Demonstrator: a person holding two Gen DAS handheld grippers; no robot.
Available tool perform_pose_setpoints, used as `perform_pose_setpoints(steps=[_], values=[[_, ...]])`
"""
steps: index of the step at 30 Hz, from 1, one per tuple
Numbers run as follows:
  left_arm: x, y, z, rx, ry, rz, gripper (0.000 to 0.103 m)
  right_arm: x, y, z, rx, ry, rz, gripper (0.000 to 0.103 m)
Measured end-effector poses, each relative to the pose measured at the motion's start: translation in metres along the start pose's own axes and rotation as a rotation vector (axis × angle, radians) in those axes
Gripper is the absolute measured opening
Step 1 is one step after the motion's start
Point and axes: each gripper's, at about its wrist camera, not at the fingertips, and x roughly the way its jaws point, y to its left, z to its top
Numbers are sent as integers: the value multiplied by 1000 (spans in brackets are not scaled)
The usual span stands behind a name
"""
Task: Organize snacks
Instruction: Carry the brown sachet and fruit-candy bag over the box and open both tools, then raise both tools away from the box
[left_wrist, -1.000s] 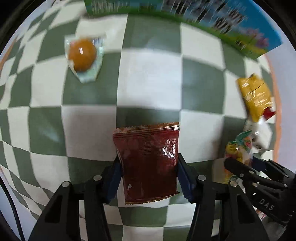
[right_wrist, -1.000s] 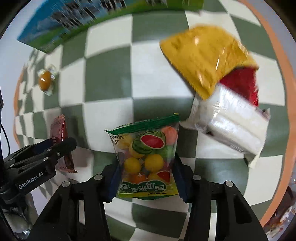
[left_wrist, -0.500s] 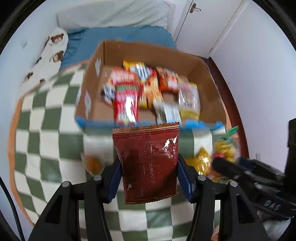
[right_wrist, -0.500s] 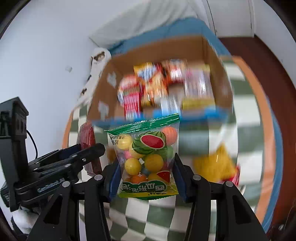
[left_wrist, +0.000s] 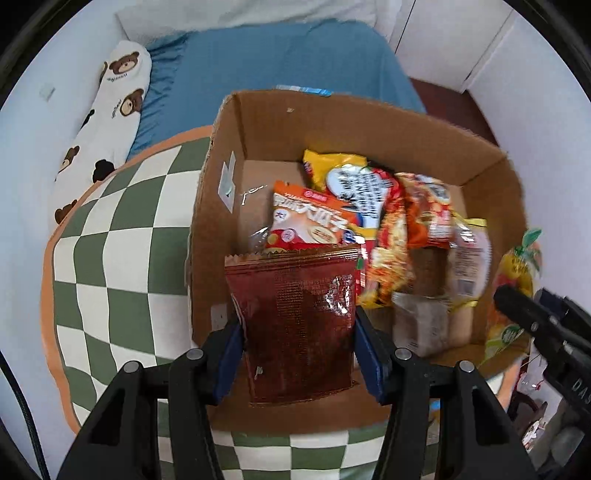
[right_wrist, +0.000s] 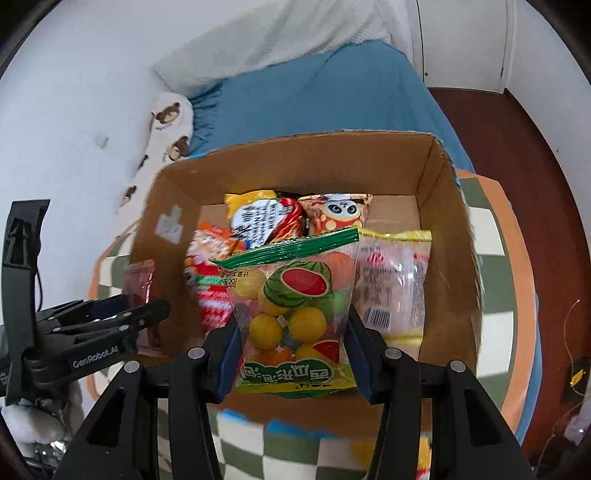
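Observation:
My left gripper (left_wrist: 299, 349) is shut on a dark red snack packet (left_wrist: 295, 317) and holds it over the near edge of an open cardboard box (left_wrist: 218, 206). My right gripper (right_wrist: 291, 349) is shut on a clear fruit candy bag (right_wrist: 295, 306) with a green top, held over the same box (right_wrist: 450, 236). Several snack packs (left_wrist: 369, 206) lie inside the box. The right gripper with its bag shows at the right of the left wrist view (left_wrist: 532, 306). The left gripper shows at the left of the right wrist view (right_wrist: 110, 325).
The box stands on a green and white checkered cloth (left_wrist: 110, 258) with an orange border. Behind it is a bed with a blue sheet (left_wrist: 277, 62) and a white bear-print pillow (left_wrist: 110, 107). Dark wooden floor (right_wrist: 517, 147) lies to the right.
Both grippers have lifted their packets off the checkered cloth and carried them up and forward to the box. The loose snacks on the cloth have left the view.

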Motion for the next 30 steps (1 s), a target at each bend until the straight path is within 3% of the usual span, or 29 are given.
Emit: perform_pose_setpoints(steps=[7,8,9,10,11,14,23,30], values=[[35,11,14,-25,68,7,54,48,-9,31,32,80,-13,55],[39,11,15,-28,72,1,58,59,-12,35,47,105,-18,69],[42,11,16,-29,67,-8,70,65,-14,37,48,116,-22,92],[43,10,17,-25,65,-11,76,70,-15,39,44,123,-33,96],[45,7,18,-22,72,-6,84,76,-17,41,38,127,-53,96],[49,1,22,-26,78,3,92,80,-20,42,27,133,-65,96],[43,-4,32,-34,47,43,92,65,-28,37,13,100,-123,97],[20,-16,24,-30,-26,38,92,40,-33,22,-5,54,-166,97]])
